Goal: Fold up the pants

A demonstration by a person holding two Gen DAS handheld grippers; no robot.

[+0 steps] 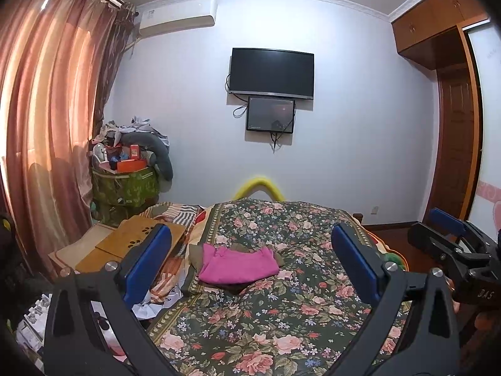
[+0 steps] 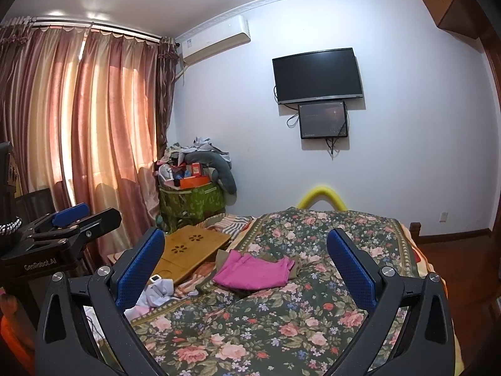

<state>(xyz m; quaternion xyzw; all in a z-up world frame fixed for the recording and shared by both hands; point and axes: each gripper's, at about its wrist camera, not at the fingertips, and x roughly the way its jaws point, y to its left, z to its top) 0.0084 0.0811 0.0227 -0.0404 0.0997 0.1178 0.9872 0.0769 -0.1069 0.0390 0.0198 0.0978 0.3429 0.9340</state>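
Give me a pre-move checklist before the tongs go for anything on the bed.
1. Left tongs open and empty: ok.
2. Right tongs open and empty: ok.
3. Pink pants in view on the floral bedspread: ok.
4. Pants already folded flat: looks so, ok.
5. Olive garment under them folded: cannot tell.
6. Path over the bedspread to the pile free: ok.

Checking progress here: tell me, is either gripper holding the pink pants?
No, the pink pants lie folded on the bed, with both grippers open and empty.
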